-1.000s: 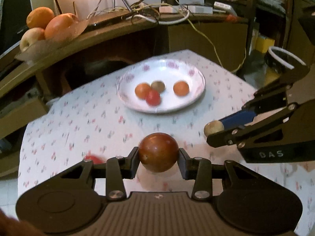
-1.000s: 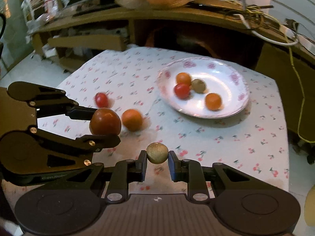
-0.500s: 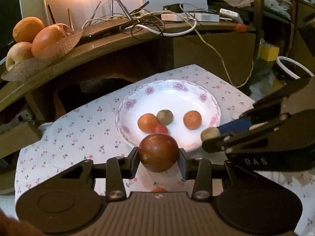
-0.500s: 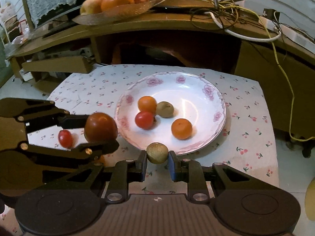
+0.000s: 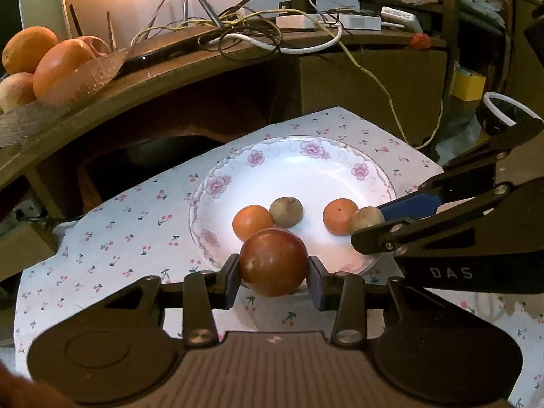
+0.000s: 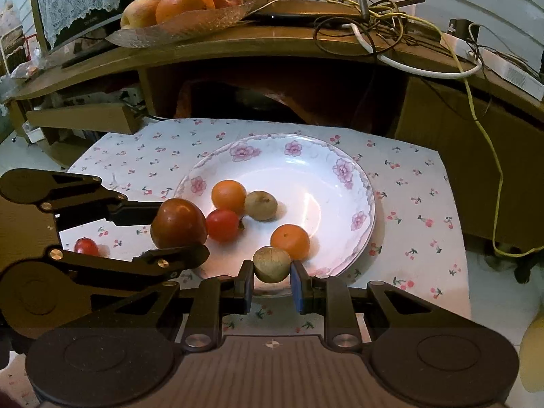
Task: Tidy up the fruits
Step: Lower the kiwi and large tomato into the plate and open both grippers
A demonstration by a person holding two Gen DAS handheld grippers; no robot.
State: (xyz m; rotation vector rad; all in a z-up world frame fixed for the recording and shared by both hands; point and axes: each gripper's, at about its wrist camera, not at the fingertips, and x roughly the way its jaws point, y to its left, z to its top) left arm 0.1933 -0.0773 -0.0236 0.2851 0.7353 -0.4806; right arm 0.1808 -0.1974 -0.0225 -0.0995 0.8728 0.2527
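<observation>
My left gripper (image 5: 274,272) is shut on a dark red round fruit (image 5: 274,261), held over the near rim of the white flowered plate (image 5: 289,159). My right gripper (image 6: 271,280) is shut on a small tan-brown fruit (image 6: 271,264) at the plate's (image 6: 306,156) near edge. The plate holds two small oranges (image 6: 228,196) (image 6: 290,240), a small red tomato (image 6: 222,225) and a brown fruit (image 6: 261,205). The left gripper with its dark red fruit (image 6: 178,224) shows at the left of the right wrist view; the right gripper with its tan fruit (image 5: 366,218) shows at the right of the left wrist view.
A floral tablecloth (image 6: 408,204) covers the low table. A small red tomato (image 6: 85,246) lies on the cloth behind the left gripper's arm. Behind stands a wooden shelf (image 6: 238,44) with a glass dish of big oranges and apples (image 6: 183,3) and tangled cables (image 6: 391,17).
Both grippers have travelled across the cloth toward the plate, each with its fruit, and now hang at its near rim. An orange on the cloth has dropped out of view.
</observation>
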